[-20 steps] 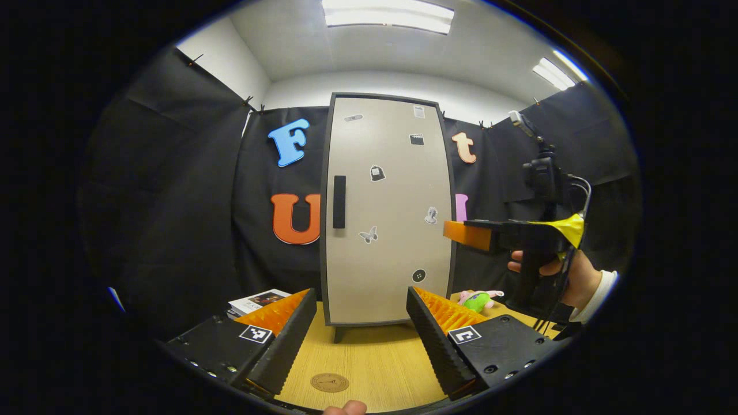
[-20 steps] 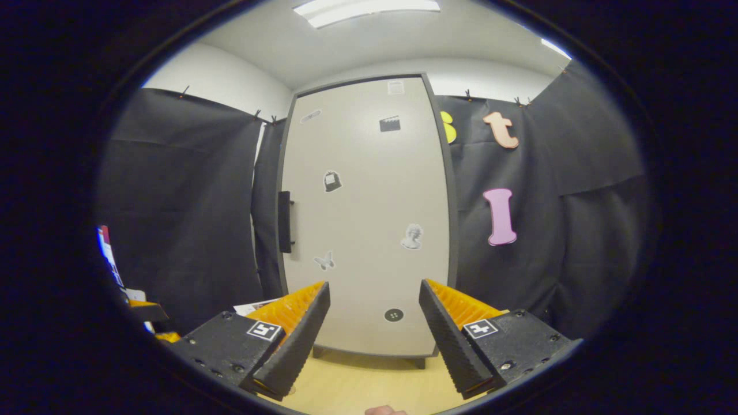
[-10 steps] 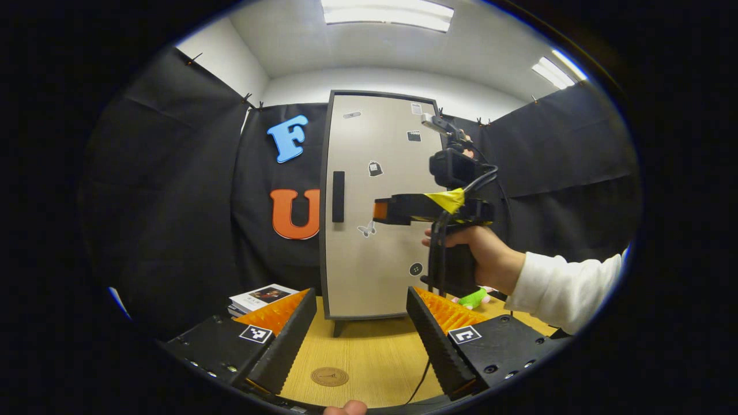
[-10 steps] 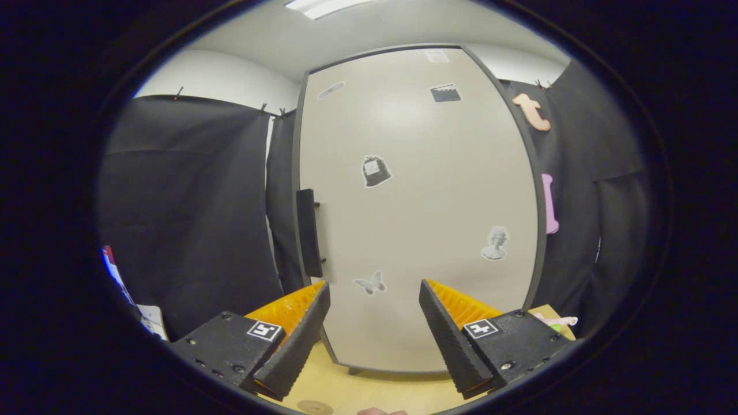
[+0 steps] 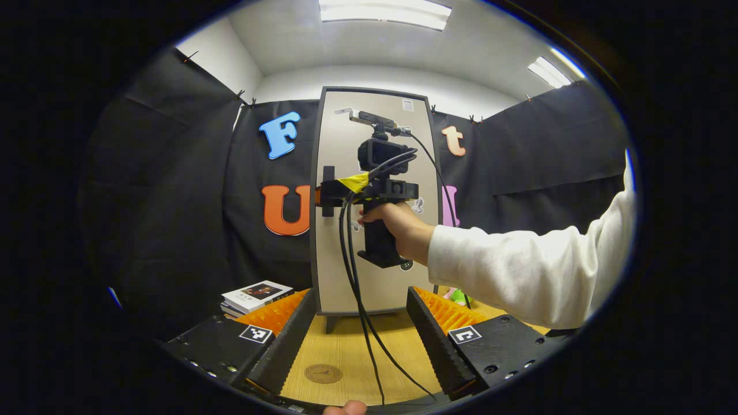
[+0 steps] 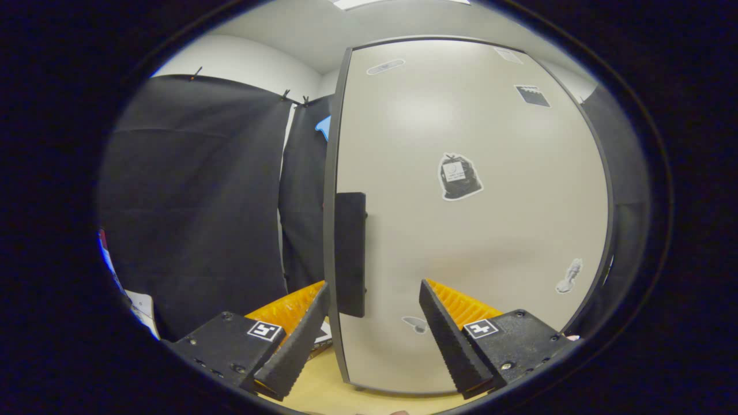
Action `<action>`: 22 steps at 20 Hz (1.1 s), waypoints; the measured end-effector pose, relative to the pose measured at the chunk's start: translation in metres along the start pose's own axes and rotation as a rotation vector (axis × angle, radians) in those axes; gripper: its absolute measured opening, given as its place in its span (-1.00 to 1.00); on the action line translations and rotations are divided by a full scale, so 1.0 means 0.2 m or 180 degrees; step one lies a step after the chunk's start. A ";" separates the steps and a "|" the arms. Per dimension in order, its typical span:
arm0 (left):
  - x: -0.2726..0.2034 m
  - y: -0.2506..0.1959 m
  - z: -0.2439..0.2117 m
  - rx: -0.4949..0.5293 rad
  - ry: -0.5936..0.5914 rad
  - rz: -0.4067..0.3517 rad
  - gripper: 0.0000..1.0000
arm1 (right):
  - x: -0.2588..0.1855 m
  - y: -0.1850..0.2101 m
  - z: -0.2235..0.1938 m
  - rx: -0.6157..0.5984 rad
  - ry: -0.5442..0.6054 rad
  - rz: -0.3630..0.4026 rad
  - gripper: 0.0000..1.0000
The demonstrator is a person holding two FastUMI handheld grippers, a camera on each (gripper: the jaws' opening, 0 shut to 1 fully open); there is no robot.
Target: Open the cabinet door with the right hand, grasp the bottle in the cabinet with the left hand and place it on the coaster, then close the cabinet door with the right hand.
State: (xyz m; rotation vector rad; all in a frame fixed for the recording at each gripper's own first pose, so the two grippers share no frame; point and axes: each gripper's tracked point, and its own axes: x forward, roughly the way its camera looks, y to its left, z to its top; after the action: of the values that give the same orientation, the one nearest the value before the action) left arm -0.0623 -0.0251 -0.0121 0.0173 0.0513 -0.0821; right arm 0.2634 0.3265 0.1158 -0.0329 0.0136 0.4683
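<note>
Straight ahead of the right hand-held gripper stands the cabinet door, shut, pale grey with small stickers. Its dark upright handle sits near the door's left edge, just above and slightly left of the gap between the fingers. The fingers are spread and grip nothing; whether the left one touches the handle cannot be told.

From the left hand-held gripper, farther back and also spread and empty, the right one shows ahead at handle height, held by a hand in a white sleeve, cables trailing down. Just below and between the left fingers a round brown coaster lies bare on the wooden tabletop. Some books lie ahead to the left.

Judged from this, the task has barely begun — the door is not yet open. The bottle is presumably behind it, hidden. Opening, grasping, placing and closing all remain.
</note>
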 end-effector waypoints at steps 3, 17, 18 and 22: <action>0.01 0.01 0.01 0.0011 -0.0020 0.0009 0.90 | 0.06 0.05 0.01 -0.0003 0.0015 0.0003 0.77; 0.05 0.17 0.00 -0.0132 -0.0054 0.0200 0.90 | 0.20 0.07 -0.06 -0.0038 0.0051 -0.0066 -0.30; 0.05 0.18 0.00 -0.0135 -0.0054 0.0212 0.90 | 0.20 0.07 -0.06 -0.0072 0.0040 -0.0052 -0.36; 0.06 0.22 0.01 -0.0112 -0.0086 0.0259 0.90 | 0.20 0.06 -0.06 -0.0057 0.0076 -0.0081 -0.54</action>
State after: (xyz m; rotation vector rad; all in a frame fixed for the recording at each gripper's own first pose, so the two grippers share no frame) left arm -0.0462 0.0183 -0.0099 -0.0169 0.0248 -0.0001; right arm 0.2934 0.3556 0.1022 -0.0564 0.0323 0.4427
